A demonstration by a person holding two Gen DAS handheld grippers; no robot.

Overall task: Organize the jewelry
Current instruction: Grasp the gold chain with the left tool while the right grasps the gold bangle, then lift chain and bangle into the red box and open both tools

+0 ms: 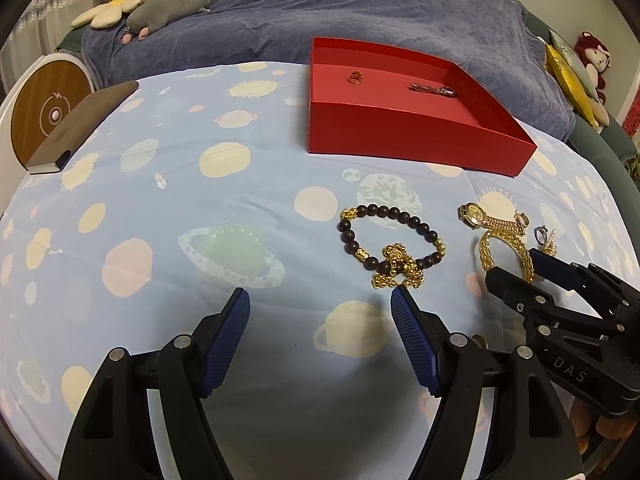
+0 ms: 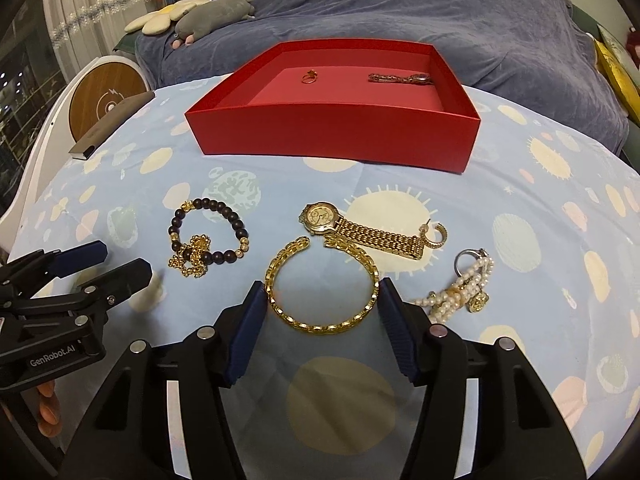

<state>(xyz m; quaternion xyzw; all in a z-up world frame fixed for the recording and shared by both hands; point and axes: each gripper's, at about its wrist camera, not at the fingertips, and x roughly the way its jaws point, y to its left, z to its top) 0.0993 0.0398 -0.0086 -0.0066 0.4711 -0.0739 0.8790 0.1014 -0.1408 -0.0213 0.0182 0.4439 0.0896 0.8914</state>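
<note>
On a bed sheet (image 2: 520, 208) printed with planets, my right gripper (image 2: 322, 304) straddles the gold chain bracelet (image 2: 320, 292), pads touching its sides but not yet squeezing; I should close gently, then lift it toward the red box (image 2: 332, 132) beyond.

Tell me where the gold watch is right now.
In the right wrist view the gold watch lies on the bedsheet, in front of the red box, just beyond the gold chain bracelet between the right gripper's fingers.

Gold chain bracelet (image 2: 322, 286) lies flat before the red box (image 2: 332, 136) (ring (image 2: 310, 76) inside)
</note>
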